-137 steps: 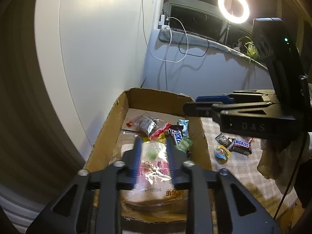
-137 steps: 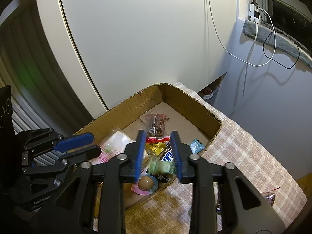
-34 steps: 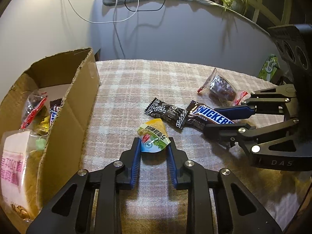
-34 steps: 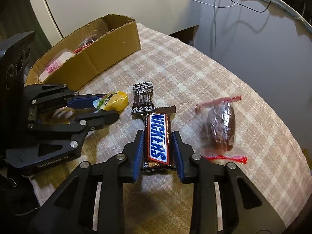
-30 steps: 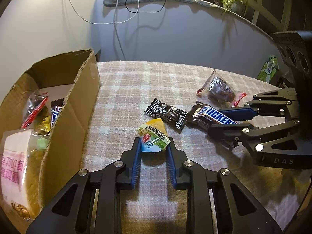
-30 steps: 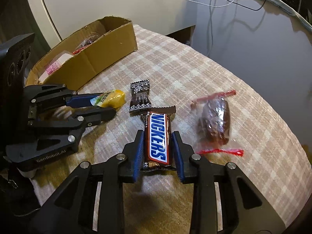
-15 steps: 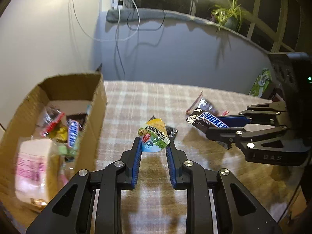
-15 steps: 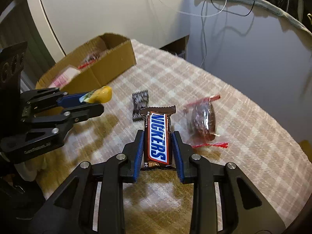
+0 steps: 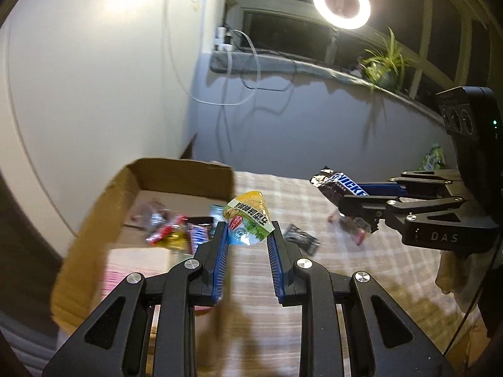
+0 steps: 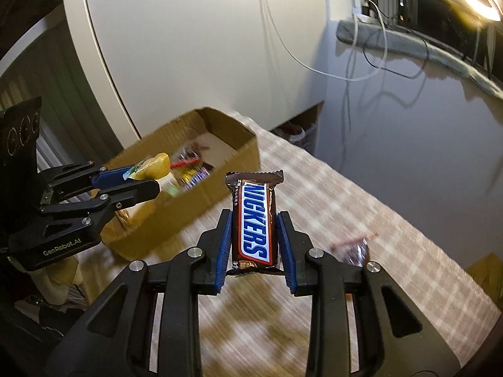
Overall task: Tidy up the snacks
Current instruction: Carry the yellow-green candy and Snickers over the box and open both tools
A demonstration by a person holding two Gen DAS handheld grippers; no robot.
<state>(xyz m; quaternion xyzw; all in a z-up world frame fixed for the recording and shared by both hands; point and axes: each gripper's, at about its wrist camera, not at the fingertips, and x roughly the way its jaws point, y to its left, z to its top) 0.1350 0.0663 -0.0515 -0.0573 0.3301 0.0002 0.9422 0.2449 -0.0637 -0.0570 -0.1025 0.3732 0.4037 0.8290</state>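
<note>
My left gripper [image 9: 247, 237] is shut on a small yellow-green snack packet [image 9: 250, 216], held in the air near the right wall of the cardboard box [image 9: 94, 216]. My right gripper [image 10: 254, 223] is shut on a Snickers bar [image 10: 255, 220], upright between the blue pads, above the checked tablecloth [image 10: 361, 207]. In the left wrist view the right gripper [image 9: 352, 199] holds the Snickers bar [image 9: 338, 185] at the right. In the right wrist view the left gripper [image 10: 157, 177] with the packet [image 10: 151, 165] hovers over the box [image 10: 176, 216]. Several snacks lie inside the box.
On the cloth lie a black wrapped candy [image 9: 300, 238] and a clear bag of dark snacks with a red strip [image 10: 355, 249]. A white wall stands behind the box. A ring light [image 9: 341, 2] and a plant [image 9: 385, 66] are on the far sill.
Both grippers have lifted their snacks off the cloth and risen. They have swung left toward the box, which now sits nearer the middle of both views.
</note>
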